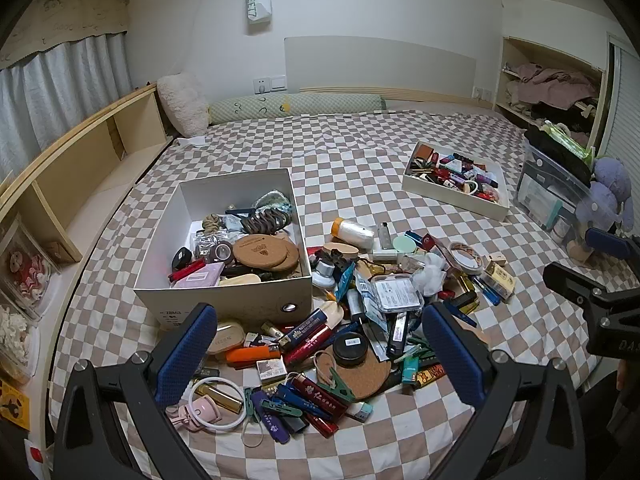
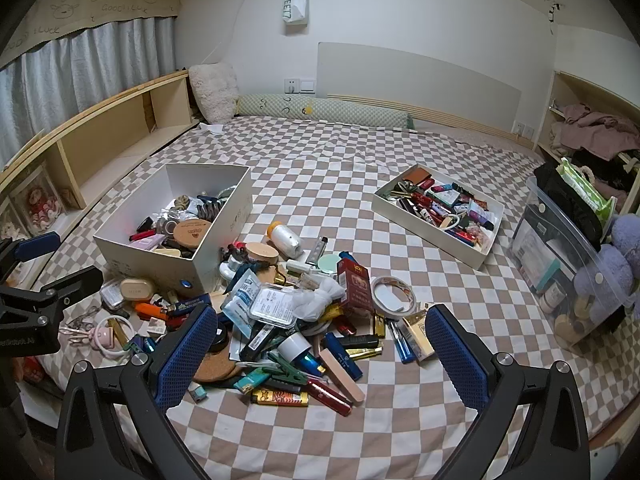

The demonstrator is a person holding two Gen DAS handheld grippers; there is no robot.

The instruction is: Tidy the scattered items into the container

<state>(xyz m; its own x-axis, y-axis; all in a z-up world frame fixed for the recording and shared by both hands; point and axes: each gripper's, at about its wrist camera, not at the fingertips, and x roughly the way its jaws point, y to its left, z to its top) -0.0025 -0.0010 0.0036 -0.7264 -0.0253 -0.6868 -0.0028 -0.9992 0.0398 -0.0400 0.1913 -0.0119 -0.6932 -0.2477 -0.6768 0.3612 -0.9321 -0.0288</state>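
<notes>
Nearest the cameras, both grippers hang over the checked bedspread (image 2: 400, 420) with nothing between them: the left gripper (image 1: 320, 356) has its blue-padded fingers (image 1: 182, 356) spread wide above the heap, and the right gripper (image 2: 320, 354) is spread just as wide, empty too. Just beyond lies the job, a jumbled heap of lighters, clips and packets (image 1: 360, 320), with a round cork coaster (image 1: 364, 376) and a black round tin (image 1: 350, 349) on it at the near edge, and an orange lighter (image 1: 250, 354) to the left. Further back and left stands the open white cardboard box (image 1: 224, 304), already partly filled and touching the heap's far-left edge. Far right sits a shallow white tray of small items (image 2: 480, 258), well apart from the heap.

My read: this is the moment between picks, a fresh target being chosen. Next call is to drop one pair of fingers onto a single loose piece at the heap's edge, close, then carry it to the box.
</notes>
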